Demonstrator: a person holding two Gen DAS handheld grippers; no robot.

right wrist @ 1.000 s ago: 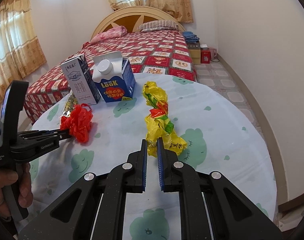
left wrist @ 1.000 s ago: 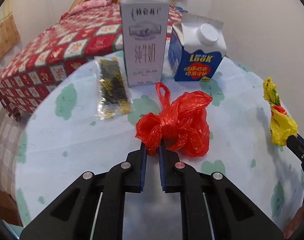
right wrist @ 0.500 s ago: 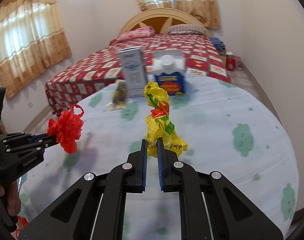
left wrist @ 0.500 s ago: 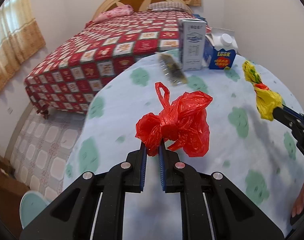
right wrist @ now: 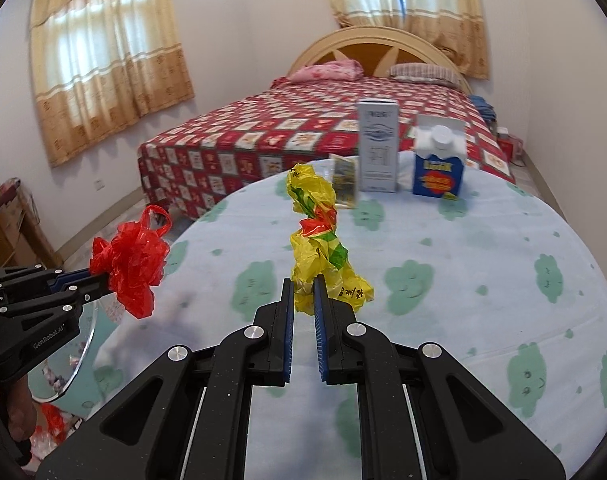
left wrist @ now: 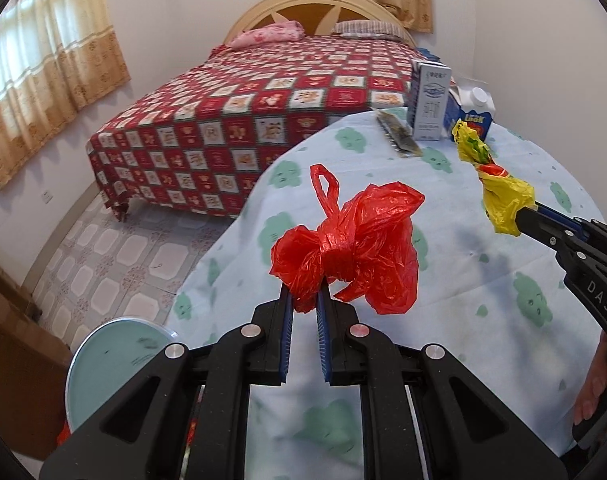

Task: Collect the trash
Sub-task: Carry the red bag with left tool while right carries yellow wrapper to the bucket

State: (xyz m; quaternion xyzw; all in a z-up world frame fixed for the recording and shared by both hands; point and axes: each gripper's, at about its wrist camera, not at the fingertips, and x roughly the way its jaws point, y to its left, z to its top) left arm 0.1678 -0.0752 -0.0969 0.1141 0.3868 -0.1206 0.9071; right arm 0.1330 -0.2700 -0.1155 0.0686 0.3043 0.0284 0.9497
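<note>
My left gripper (left wrist: 303, 300) is shut on a knotted red plastic bag (left wrist: 355, 248), held above the left edge of the round table (left wrist: 503, 280). In the right wrist view that red plastic bag (right wrist: 133, 264) hangs at the left in the left gripper (right wrist: 103, 280). My right gripper (right wrist: 303, 288) is shut on a twisted yellow plastic bag (right wrist: 319, 240) over the table (right wrist: 463, 280); from the left wrist the yellow plastic bag (left wrist: 499, 196) and right gripper (left wrist: 523, 212) show at the right.
A white milk carton (right wrist: 377, 146), a blue carton (right wrist: 437, 162) and a foil wrapper (right wrist: 343, 178) stand at the table's far edge. A bin with a pale blue lid (left wrist: 115, 364) sits on the floor left of the table. A bed (left wrist: 263, 92) lies beyond.
Both grippers have drawn back and swung left with their bags; the cartons now look farther away. The floor, the bed and the blue bin lid have come into the left wrist view.
</note>
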